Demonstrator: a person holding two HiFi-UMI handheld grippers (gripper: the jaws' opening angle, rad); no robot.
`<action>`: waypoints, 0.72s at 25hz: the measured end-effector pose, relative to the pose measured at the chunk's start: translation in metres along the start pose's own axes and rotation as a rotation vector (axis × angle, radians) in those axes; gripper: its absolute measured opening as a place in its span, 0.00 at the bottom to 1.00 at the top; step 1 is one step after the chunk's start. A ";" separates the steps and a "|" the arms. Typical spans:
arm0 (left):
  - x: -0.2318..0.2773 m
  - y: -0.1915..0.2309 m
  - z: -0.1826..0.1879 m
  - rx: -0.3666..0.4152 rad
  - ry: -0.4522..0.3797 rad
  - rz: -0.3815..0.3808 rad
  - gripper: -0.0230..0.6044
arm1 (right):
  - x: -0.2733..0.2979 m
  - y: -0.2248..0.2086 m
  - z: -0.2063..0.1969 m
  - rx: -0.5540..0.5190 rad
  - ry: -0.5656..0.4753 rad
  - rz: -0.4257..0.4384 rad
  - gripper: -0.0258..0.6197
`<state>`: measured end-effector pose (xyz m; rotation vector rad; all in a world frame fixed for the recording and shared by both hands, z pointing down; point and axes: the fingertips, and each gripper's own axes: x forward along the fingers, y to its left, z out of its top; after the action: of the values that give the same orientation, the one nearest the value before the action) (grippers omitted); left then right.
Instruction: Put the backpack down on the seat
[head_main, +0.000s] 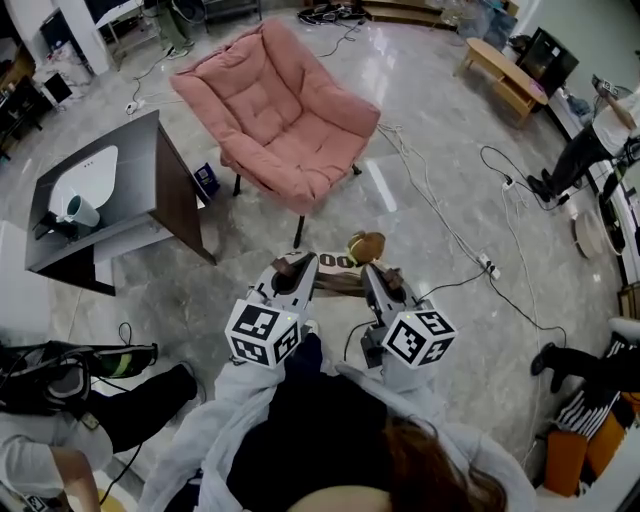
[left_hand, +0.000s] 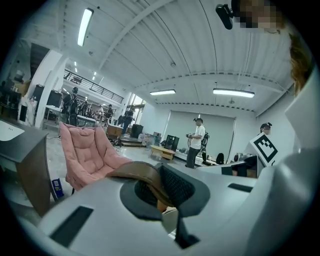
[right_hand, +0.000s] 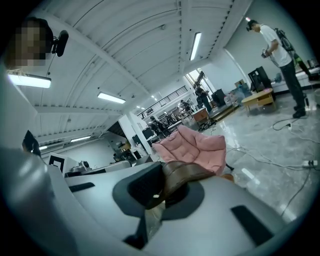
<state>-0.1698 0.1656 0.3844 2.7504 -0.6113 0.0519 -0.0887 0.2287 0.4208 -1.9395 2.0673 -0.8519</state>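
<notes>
A pink padded chair (head_main: 280, 110) stands on the grey floor ahead of me; its seat has nothing on it. Short of the chair, I hold a brown backpack (head_main: 345, 265) off the floor between both grippers. My left gripper (head_main: 297, 278) is shut on a brown strap (left_hand: 142, 175) of the backpack. My right gripper (head_main: 376, 282) is shut on the other brown strap (right_hand: 185, 172). The pack's body hangs below the jaws and is mostly hidden. The chair (left_hand: 85, 155) shows ahead to the left in the left gripper view, and the chair (right_hand: 197, 147) ahead in the right gripper view.
A dark table (head_main: 160, 170) carrying a white appliance (head_main: 85, 185) stands left of the chair, a small blue object (head_main: 207, 180) at its foot. Cables (head_main: 440, 220) run across the floor at the right. A wooden bench (head_main: 505, 75) is far right. People sit at both lower corners.
</notes>
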 end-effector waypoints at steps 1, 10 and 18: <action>0.004 0.006 0.001 -0.004 0.001 0.001 0.06 | 0.007 -0.001 0.002 0.005 0.001 0.001 0.05; 0.028 0.052 0.003 -0.033 0.031 0.005 0.06 | 0.058 -0.010 0.007 0.031 0.030 -0.005 0.05; 0.034 0.057 0.013 0.002 0.023 -0.027 0.06 | 0.067 -0.008 0.015 0.063 0.013 0.018 0.05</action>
<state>-0.1635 0.0988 0.3928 2.7552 -0.5675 0.0773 -0.0828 0.1602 0.4293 -1.8855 2.0361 -0.9171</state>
